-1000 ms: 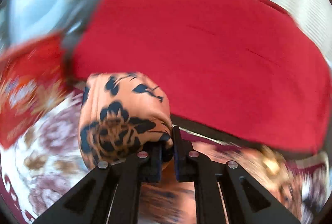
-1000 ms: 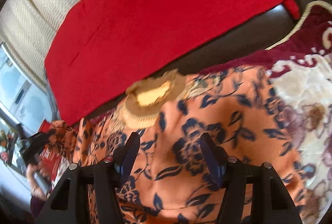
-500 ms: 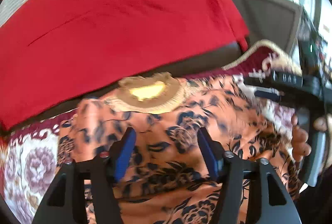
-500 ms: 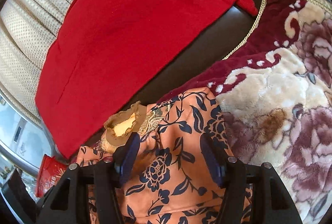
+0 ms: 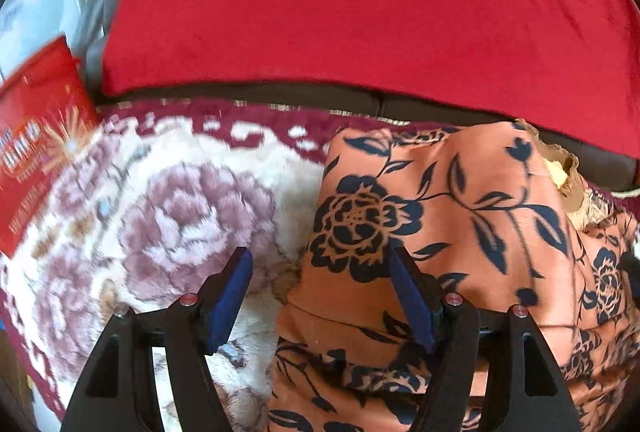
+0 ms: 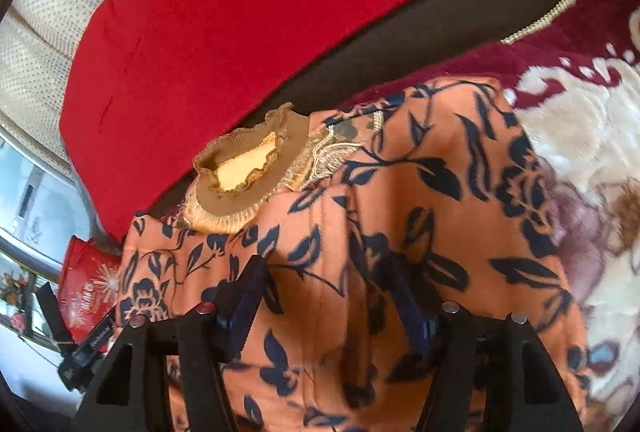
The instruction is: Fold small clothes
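Left wrist view: left gripper [image 5: 320,274] with jaws opening, wide apart, nothing pinched; blue pads bare. Its left finger sits over the blanket [image 5: 192,208], its right finger over the left edge of the top [image 5: 432,216], an orange garment with dark blue flower print. Top lies folded on the plush floral blanket, edge just between the fingers, not pressed by either pad. Tan collar [image 5: 560,172] peeks at the top's far right. Behind it a dark sofa [image 5: 400,104] strip, then a red cloth [image 5: 360,0] draped across the back. Red printed packet [image 5: 40,128] at far left, blurred. Right wrist view: right gripper [image 6: 324,280] partly open, hovering over the top [image 6: 460,192]; fabric is seen between the fingers, but whether the pads touch it cannot be told. Ruffled collar [image 6: 248,176] with yellow lining faces up, just beyond the fingers. Red cloth [image 6: 260,12] behind, blanket [image 6: 580,112] to the right, packet [image 6: 88,292] lower left, and the left gripper's black body beside it.
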### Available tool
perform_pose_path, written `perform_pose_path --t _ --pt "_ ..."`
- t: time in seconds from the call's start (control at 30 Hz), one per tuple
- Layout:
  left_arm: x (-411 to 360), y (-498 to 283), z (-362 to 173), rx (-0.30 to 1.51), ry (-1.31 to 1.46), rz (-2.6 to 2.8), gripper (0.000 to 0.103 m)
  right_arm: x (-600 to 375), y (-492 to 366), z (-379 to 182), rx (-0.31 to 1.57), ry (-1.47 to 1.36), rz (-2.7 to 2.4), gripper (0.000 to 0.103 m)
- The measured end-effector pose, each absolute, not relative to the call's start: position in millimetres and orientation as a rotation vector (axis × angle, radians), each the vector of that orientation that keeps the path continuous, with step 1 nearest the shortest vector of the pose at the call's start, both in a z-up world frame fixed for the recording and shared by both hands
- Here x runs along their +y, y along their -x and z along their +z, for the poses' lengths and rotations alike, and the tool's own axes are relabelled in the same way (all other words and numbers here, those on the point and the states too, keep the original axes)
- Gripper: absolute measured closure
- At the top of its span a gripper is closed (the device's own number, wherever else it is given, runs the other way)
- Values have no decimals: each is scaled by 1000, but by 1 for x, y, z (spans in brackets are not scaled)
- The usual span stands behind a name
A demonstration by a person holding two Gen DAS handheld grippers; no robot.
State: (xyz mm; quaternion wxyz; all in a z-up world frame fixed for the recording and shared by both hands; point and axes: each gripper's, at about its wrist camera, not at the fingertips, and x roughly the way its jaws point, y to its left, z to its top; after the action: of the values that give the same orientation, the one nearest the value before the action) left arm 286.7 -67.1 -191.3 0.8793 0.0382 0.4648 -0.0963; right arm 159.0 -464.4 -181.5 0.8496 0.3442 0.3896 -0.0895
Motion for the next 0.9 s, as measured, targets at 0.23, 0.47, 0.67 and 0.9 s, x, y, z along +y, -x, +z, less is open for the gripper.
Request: perform_pose_path --t 0.23,0.47,0.67,0.9 --pt "-71 -290 -206 1015 -137 -145 31 -427 -155 -144 713 -555 -150 93" --pt "-90 -279 -214 974 -218 -185 31 -475 -122 -135 670 -604 -321 93" --pt "-107 -267 -209 948 -245 -206 31 -512 -119 -178 777 -857 -364 75" --pt "-135 -245 -196 858 -308 -272 31 -478 -114 -142 612 -705 -333 27"
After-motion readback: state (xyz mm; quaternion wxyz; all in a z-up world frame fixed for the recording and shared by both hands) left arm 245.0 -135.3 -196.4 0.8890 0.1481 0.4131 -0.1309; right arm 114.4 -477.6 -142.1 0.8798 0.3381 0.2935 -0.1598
